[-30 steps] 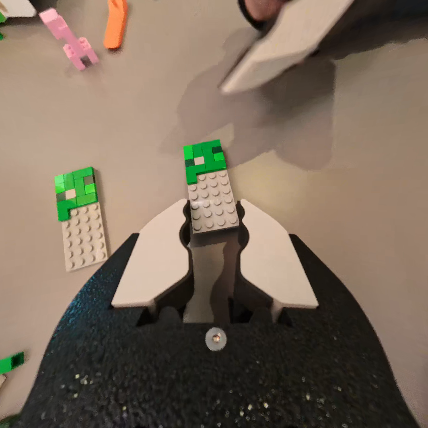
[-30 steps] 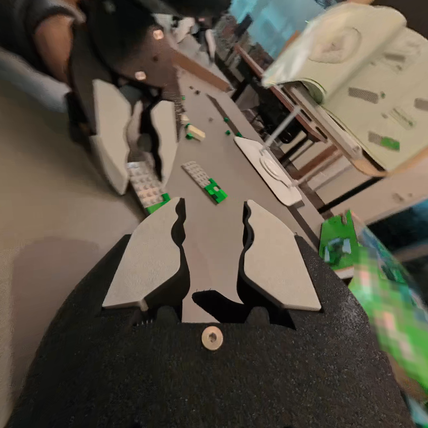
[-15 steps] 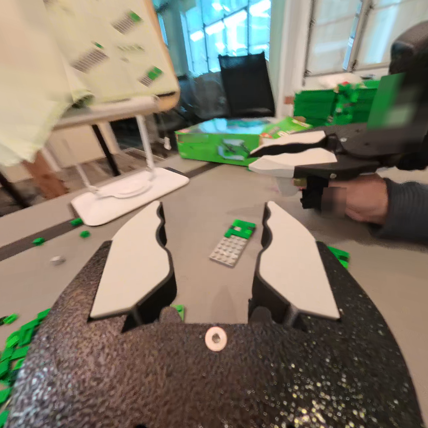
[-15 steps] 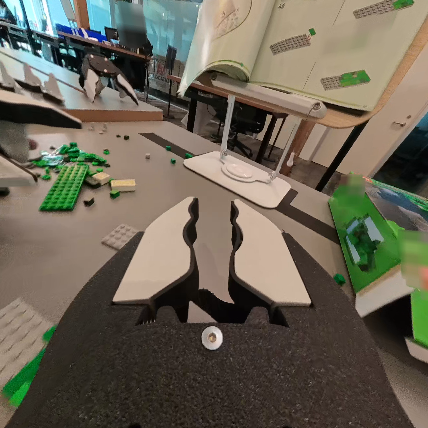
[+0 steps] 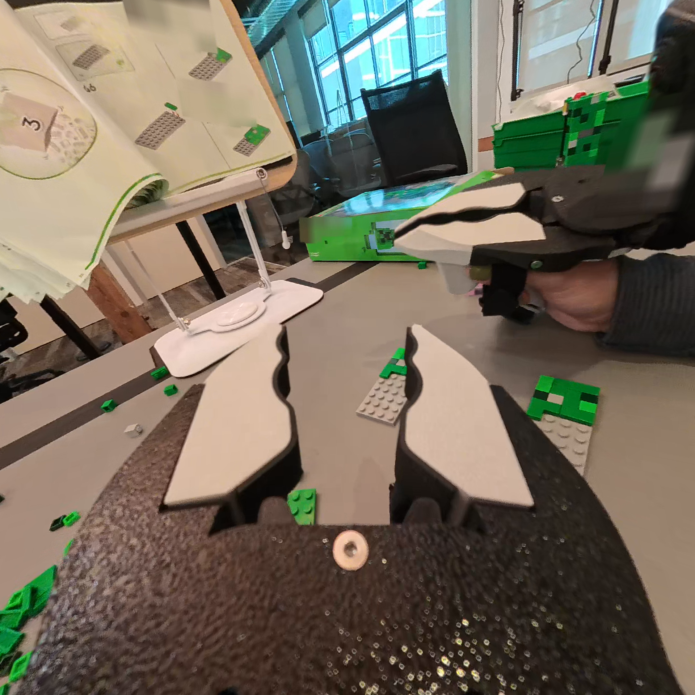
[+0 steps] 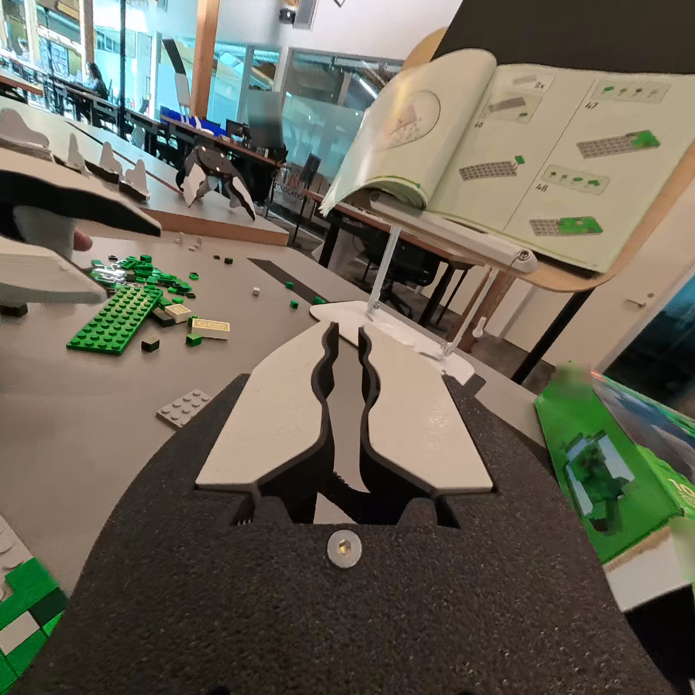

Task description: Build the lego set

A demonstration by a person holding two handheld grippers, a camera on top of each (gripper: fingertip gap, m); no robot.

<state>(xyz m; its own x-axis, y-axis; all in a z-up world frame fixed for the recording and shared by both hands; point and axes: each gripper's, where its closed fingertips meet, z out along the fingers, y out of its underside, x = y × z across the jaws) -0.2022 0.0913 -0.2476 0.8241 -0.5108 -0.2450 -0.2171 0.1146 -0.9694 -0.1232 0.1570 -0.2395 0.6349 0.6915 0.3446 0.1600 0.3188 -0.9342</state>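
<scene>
Two grey plates topped with green tiles lie flat on the grey table. One plate point(image 5: 381, 400) lies just beyond my left gripper point(image 5: 346, 334), partly hidden behind its right finger. The other plate point(image 5: 564, 410) lies to the right; it also shows at the lower left of the right wrist view point(image 6: 22, 616). My left gripper is open and empty, a little above the table. My right gripper point(image 6: 346, 330) is shut to a thin slit and holds nothing. It shows in the left wrist view point(image 5: 470, 225), held by a hand above the table at the right.
An open instruction booklet point(image 5: 124, 113) stands on a white stand point(image 5: 240, 319) at the table's far edge. A green set box point(image 5: 357, 233) lies behind. A large green plate point(image 6: 113, 323), tan bricks point(image 6: 210, 328) and loose green pieces point(image 6: 150, 270) lie at the left. It is some 9 cm from my left tips to the plate point(image 5: 381, 400).
My left gripper let go of the grey plate, opened wide and tilted up from the table. My right gripper swung round towards the booklet and its fingers closed.
</scene>
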